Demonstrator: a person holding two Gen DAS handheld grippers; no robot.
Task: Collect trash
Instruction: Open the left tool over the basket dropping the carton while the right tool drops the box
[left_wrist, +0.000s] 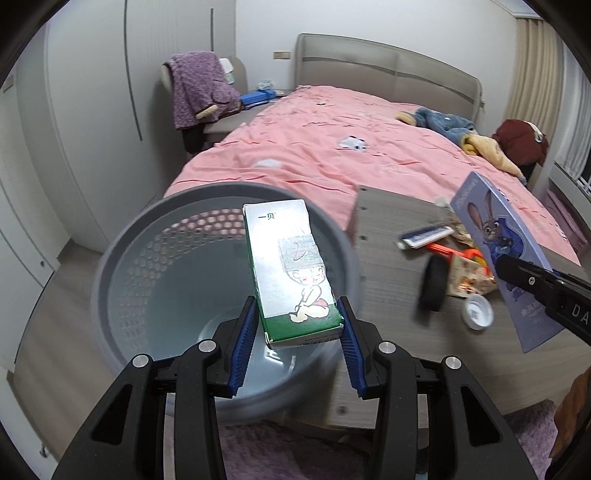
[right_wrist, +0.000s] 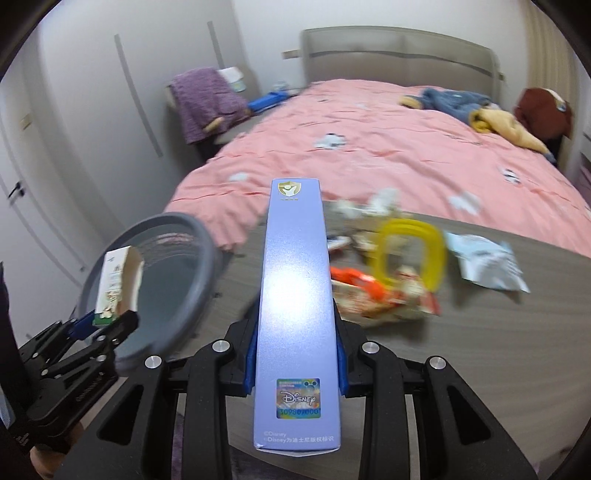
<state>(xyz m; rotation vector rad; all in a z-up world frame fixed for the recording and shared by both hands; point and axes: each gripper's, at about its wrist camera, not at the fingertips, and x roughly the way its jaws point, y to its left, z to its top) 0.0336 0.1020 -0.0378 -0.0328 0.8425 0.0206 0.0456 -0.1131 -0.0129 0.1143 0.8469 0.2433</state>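
Note:
My left gripper (left_wrist: 299, 314) is shut on a green and white carton (left_wrist: 288, 266) with a cartoon child on it. It holds the carton upright over the open mouth of a grey perforated waste basket (left_wrist: 122, 258). The right wrist view shows the same carton (right_wrist: 118, 288), the left gripper (right_wrist: 107, 321) and the basket (right_wrist: 207, 266) at lower left. My right gripper (right_wrist: 295, 314) is shut on a long blue Disney box (right_wrist: 295, 258), lifted above the grey table (right_wrist: 480, 350). That box (left_wrist: 495, 229), with a rabbit picture, appears at the right in the left wrist view.
Loose trash lies on the table: a yellow plastic ring (right_wrist: 410, 251), an orange patterned wrapper (right_wrist: 384, 299), a pale pouch (right_wrist: 484, 262), a white cap (left_wrist: 478, 313) and a black wheel (left_wrist: 434, 282). Behind the table is a pink bed (left_wrist: 332, 147), and a chair with a purple garment (left_wrist: 199, 88).

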